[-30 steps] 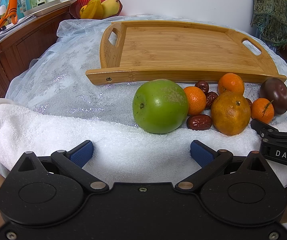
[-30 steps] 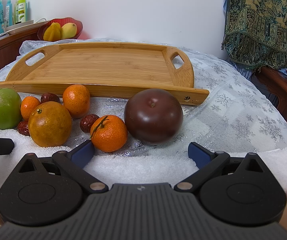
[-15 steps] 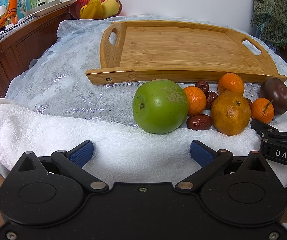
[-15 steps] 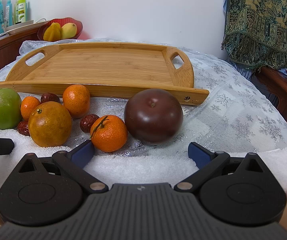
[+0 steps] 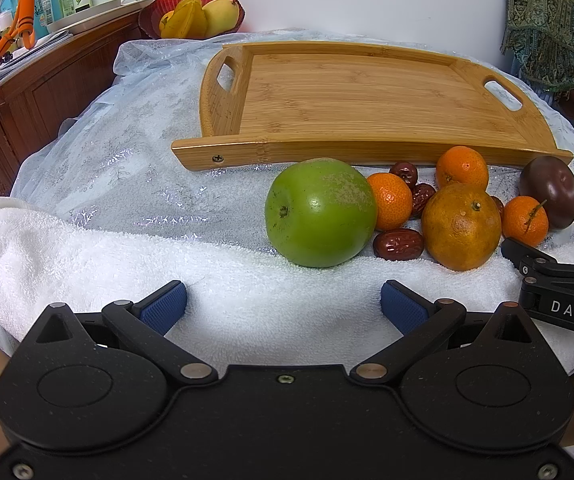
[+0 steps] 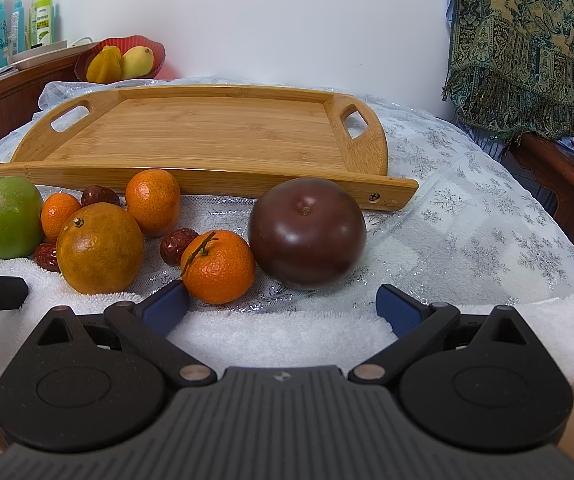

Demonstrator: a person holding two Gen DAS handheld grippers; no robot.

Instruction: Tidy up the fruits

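A green apple [image 5: 321,213] lies just ahead of my open left gripper [image 5: 283,306], a little right of its centre line. Beside it lie a large orange [image 5: 461,227], three small tangerines, several red dates [image 5: 398,244] and a dark purple fruit [image 5: 550,192]. An empty bamboo tray [image 5: 351,96] stands behind them. In the right wrist view, my open right gripper [image 6: 283,308] faces the dark purple fruit [image 6: 307,233], with a stemmed tangerine [image 6: 218,267] near its left finger. The green apple [image 6: 9,217] and large orange [image 6: 99,249] lie to the left.
A white towel [image 5: 87,248] covers the table's near edge, over a glittery cloth [image 6: 467,216]. A red bowl of yellow fruit [image 5: 193,14] and bottles stand on a wooden sideboard at the back left. A patterned fabric [image 6: 527,40] hangs at the right over a low wooden table.
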